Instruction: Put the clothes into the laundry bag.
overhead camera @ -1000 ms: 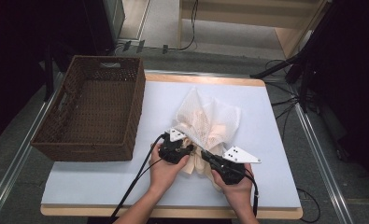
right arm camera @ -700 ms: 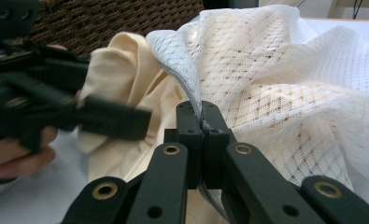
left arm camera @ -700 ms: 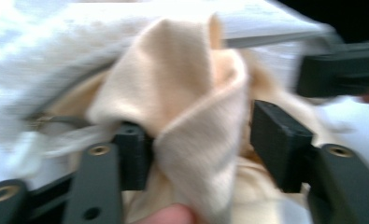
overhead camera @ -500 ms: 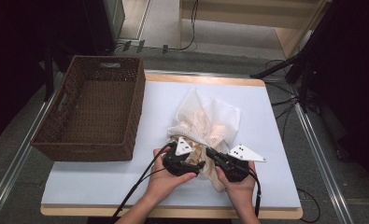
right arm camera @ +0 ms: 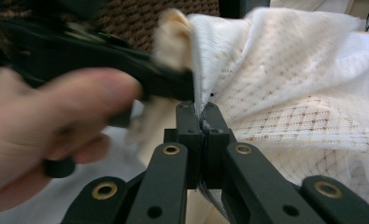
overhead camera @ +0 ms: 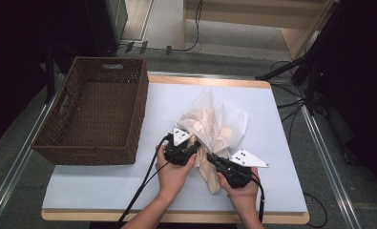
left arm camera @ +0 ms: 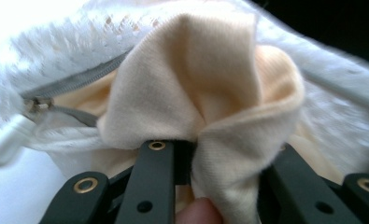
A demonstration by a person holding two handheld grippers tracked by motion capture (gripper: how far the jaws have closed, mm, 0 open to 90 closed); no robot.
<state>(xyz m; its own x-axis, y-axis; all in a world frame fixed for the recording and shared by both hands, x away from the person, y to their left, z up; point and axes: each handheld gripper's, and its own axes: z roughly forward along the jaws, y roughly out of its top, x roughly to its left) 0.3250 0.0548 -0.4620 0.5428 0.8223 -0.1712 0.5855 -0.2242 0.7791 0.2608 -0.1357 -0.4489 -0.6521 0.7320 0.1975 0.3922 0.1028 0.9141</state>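
While closing, left gripper (overhead camera: 190, 145) jaws apparently back on cream cloth (left arm camera: 205, 88).

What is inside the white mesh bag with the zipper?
Inside the white mesh bag, a cream cloth bulges out of the open grey zipper. The left tool has just been closing on a fold of it. How far the cloth reaches inside is covered by mesh.

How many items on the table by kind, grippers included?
Wicker basket: 1
White mesh laundry bag: 1
Cream garment, partly in the bag: 1
Grippers: 2. Left gripper, jaws just been closing, on the cream garment; right gripper shut on the bag's mesh.
Total: 5
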